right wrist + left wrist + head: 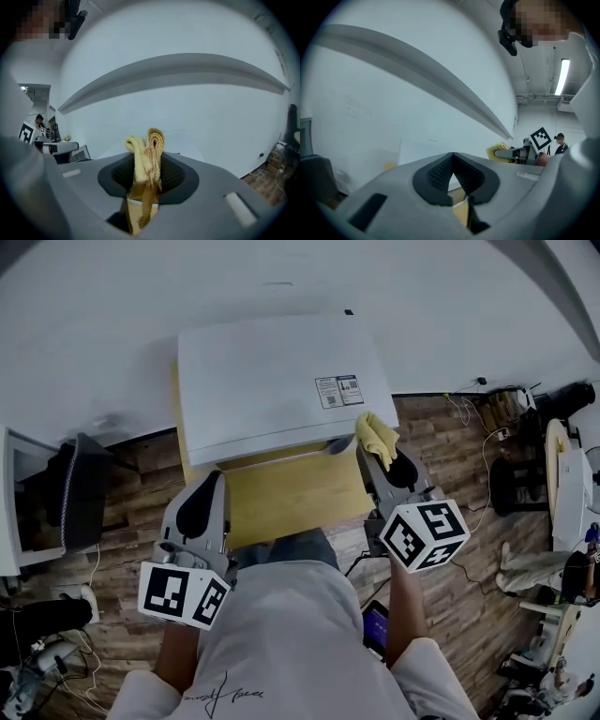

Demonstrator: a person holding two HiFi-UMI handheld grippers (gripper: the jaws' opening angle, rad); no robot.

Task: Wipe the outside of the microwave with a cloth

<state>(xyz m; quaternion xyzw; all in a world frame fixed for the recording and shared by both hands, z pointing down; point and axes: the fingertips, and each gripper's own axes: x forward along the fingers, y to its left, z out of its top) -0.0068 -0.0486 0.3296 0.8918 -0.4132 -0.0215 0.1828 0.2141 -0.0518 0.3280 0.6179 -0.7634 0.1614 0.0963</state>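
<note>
Cloth (375,435): yellow, folded over into a thick wad. It is pinched in the right gripper (373,454), whose fingers are clamped on its middle, with two rolled folds standing proud above the pads and a tail hanging below. It sits just off the microwave's right front corner, above the right edge of the bench (281,498). I cannot tell whether it touches the casing.

- I judge the cloth light, soft and limp. It will drape and smear rather than push, so the wad above the fingers should do the wiping.
- The hold at mid-fold looks deep enough. A grip nearer an edge would let it flop.

Microwave (281,381): white box on the far half of the bench, back toward the wall (112,296), with a label (338,390) on top near the right front corner.

- I read it as stiff, heavy and smooth-skinned, unlikely to shift under a light wipe.

Left gripper (202,507): fingers closed on each other with nothing between them, held low off the bench's near left corner.

Surface and room:

- The bench is small, with a pale wood top only a little wider than the microwave.
- The floor (441,456) is wood plank, with loose cables at the right and a dark chair (80,488) at the left.
</note>
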